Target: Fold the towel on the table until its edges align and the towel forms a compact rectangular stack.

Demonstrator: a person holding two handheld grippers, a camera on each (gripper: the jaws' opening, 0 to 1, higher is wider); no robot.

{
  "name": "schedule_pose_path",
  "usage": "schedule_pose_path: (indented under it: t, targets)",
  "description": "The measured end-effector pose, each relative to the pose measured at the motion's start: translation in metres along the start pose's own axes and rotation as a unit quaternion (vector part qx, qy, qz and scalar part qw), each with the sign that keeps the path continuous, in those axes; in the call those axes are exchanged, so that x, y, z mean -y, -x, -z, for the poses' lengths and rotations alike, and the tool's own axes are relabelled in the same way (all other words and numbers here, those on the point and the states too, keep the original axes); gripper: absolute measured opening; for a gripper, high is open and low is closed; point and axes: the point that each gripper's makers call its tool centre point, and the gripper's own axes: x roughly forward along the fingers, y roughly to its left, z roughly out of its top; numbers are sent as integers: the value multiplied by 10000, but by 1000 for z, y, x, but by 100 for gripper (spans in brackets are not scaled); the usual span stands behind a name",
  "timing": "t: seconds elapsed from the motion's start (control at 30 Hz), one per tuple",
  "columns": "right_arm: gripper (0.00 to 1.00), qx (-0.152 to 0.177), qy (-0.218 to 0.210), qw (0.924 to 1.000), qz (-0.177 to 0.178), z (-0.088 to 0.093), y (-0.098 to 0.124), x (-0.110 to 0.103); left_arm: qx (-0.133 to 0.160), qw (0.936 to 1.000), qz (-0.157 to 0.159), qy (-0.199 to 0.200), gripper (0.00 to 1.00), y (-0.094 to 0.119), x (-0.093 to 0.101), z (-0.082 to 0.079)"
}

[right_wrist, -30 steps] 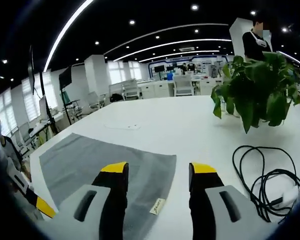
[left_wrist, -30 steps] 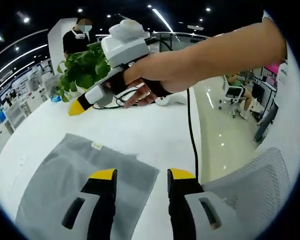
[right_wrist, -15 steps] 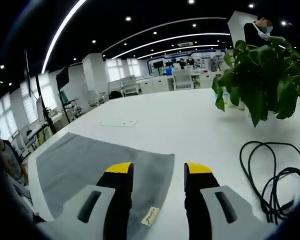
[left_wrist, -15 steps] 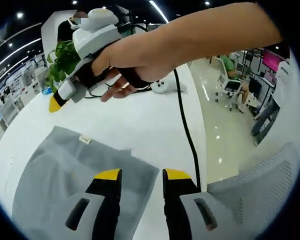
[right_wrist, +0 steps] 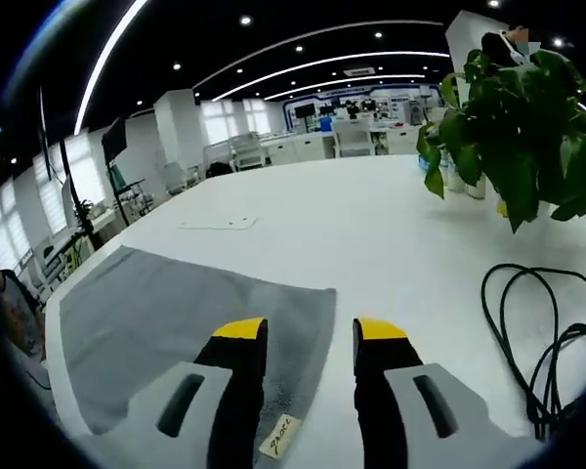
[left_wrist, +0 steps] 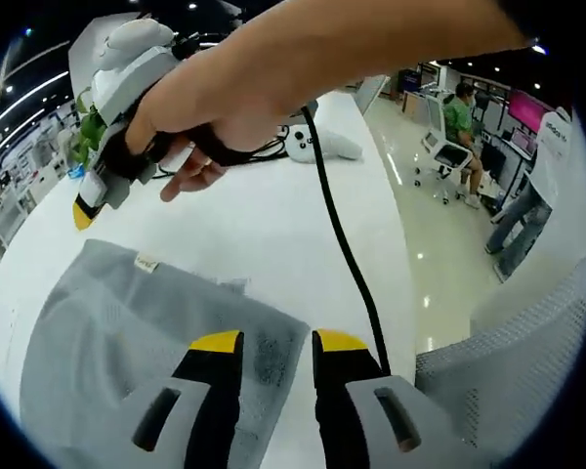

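A grey towel lies flat on the white table. My left gripper hangs low over its near right corner, open with a narrow gap, and that corner lies beneath the jaws. In the right gripper view the towel spreads to the left. My right gripper is open over another corner, whose small label shows between the jaws. In the left gripper view a hand holds the right gripper just above the towel's far edge, near the label.
A black cable runs from the hand across the table to its right edge. Cable coils and a potted plant sit to the right in the right gripper view. A mesh chair back stands beyond the table edge, and a white device lies farther along.
Both grippers have sunk closer to the towel's corners and their jaws have narrowed. In the left gripper view the hand with the right gripper has shifted left and down toward the towel.
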Motion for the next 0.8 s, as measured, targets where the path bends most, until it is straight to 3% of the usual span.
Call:
schedule_pose_path:
  t: [0.43,0.73,0.8]
  targets:
    - [30,-91,149,9998,82,-3,-32,6,-162,9998,66,-16,29,-9,0,11]
    - [30,-250,390,9988,155,6,-52,12,-315,9995,98,0,25,-16,2,16]
    - [30,-285,367,9988,158,8,-57,13,-328,9992,94,-205,24,-17,4,18]
